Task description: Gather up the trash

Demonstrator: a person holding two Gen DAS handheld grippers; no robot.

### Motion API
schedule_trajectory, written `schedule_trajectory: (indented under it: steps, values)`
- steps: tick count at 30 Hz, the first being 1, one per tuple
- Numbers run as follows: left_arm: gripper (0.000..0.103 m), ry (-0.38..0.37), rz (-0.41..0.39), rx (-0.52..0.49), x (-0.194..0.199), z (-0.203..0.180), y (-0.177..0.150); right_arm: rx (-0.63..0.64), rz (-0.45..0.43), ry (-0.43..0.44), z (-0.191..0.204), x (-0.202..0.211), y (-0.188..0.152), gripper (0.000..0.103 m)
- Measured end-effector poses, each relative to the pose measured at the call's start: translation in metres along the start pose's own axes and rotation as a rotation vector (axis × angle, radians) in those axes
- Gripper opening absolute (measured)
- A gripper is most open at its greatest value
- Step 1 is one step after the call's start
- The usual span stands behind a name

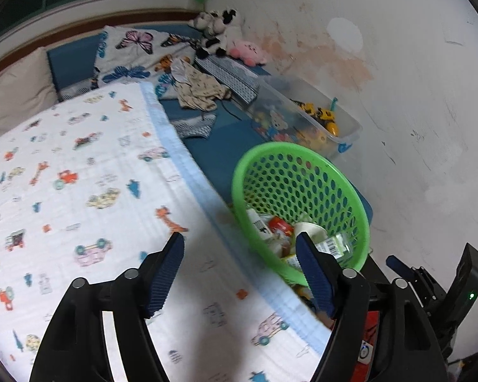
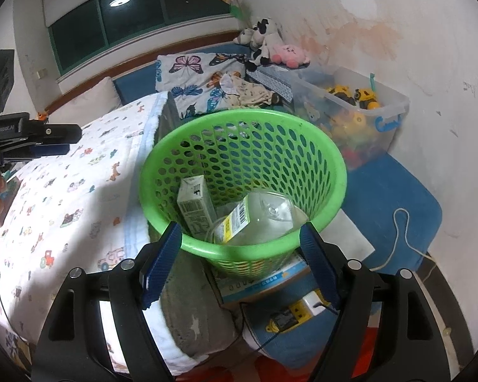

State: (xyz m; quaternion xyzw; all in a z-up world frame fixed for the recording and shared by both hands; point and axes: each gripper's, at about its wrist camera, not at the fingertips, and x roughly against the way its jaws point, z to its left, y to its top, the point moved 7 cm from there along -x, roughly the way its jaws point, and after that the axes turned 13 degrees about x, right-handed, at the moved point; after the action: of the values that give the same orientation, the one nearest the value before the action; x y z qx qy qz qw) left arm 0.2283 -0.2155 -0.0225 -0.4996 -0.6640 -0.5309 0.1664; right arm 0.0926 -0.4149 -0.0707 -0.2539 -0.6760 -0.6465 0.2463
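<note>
both jaws stand wide and empty: left hand-held gripper (image 1: 239, 270) over the bed (image 1: 79, 175), right hand-held gripper (image 2: 240, 254) at the green basket (image 2: 334, 172) holding a carton (image 2: 194, 203) and bottle (image 2: 264, 219). next: find remaining trash.

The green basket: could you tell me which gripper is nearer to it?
Right. The right gripper hangs open at the green basket with the near rim between its fingers; the left gripper, open and empty, hangs over the blanket beside it.
</note>
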Motion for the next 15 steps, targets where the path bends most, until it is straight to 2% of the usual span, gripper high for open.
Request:
schedule_trajectory:
  steps: [7, 15]
  values:
    - [0.076, 0.057, -0.082, -0.006, 0.033, 0.026, -0.003, 0.029, -0.023, 0.025, 0.018, 0.008, 0.008, 0.077]
    - [0.079, 0.103, -0.134, 0.01, 0.06, 0.053, -0.012, 0.063, -0.05, 0.047, 0.039, 0.016, 0.018, 0.08]
